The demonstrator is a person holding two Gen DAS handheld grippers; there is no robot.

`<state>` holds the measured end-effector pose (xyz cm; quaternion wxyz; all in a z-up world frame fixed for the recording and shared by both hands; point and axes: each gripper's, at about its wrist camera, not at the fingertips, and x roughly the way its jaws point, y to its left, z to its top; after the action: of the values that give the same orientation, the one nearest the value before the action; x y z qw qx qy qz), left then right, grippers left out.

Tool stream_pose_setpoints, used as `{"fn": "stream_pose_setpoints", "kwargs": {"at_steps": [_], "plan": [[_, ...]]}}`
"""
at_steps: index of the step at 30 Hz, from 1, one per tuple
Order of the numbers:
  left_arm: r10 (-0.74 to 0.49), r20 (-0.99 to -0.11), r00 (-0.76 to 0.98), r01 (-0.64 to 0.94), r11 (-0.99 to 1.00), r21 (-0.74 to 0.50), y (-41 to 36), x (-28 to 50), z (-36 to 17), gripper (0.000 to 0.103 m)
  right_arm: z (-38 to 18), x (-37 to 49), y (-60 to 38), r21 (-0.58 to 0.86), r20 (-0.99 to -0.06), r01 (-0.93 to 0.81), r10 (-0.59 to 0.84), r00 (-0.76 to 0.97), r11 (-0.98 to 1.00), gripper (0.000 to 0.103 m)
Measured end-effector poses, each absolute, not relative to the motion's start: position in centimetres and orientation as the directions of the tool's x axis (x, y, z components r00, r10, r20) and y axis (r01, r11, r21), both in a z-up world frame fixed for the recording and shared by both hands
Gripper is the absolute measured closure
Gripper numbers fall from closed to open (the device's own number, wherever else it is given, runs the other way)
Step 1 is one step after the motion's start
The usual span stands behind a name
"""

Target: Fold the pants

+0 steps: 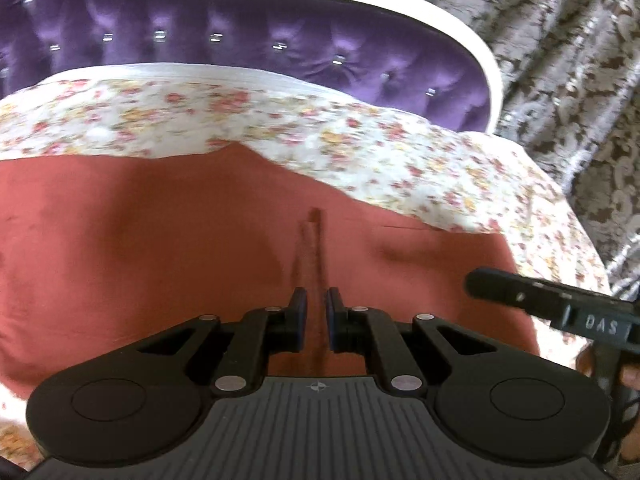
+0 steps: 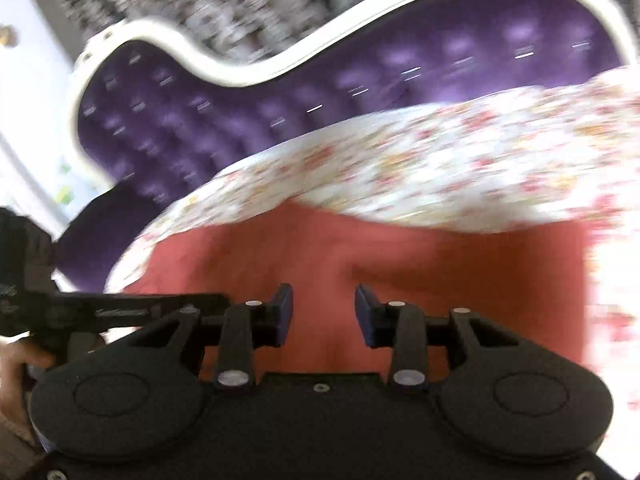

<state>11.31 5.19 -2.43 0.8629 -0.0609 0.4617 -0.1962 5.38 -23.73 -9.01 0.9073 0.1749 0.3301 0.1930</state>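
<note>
Terracotta-red cotton pants (image 1: 160, 240) lie spread flat on a white bedsheet with small red and yellow flowers (image 1: 360, 140), in front of a purple button-tufted headboard with a white curved frame (image 1: 280, 48).

Left gripper (image 1: 316, 312): black fingers nearly together, pinching a thin raised ridge of the red fabric that runs forward from between the pads. Reads as gripping the pants.

Right gripper (image 2: 324, 312): fingers apart, nothing between them, red cloth visible below the gap. Contact with the cloth cannot be judged; this view is motion-blurred.

Risks, as judgement:
- The left pinch holds only a narrow fold; a quick lift could let the cloth slip out.
- The pinch may take in only the top layer, so the fold would drag the layers apart.
- The two tools sit close together; a crossing move could knock them.
- The pinch may catch the bedsheet too.

Writing: "DAS" moulded on the right tool's side in the left view. Lettering on the left tool in the right view is unreadable.
</note>
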Motion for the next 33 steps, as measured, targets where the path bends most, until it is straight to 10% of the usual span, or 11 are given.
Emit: {"fn": "stream_pose_setpoints", "kwargs": {"at_steps": [30,33], "plan": [[-0.341,-0.796,0.5,0.245,0.937,-0.248,3.8,11.6,-5.6,0.091,-11.9,4.6,-27.0,0.502,-0.553,-0.165,0.462,0.694,0.849,0.056],[-0.345,-0.793,0.502,0.25,0.936,-0.249,4.1,11.7,-5.4,0.077,-11.9,4.6,-26.8,0.502,-0.553,-0.169,0.465,0.691,0.848,0.056]]}}
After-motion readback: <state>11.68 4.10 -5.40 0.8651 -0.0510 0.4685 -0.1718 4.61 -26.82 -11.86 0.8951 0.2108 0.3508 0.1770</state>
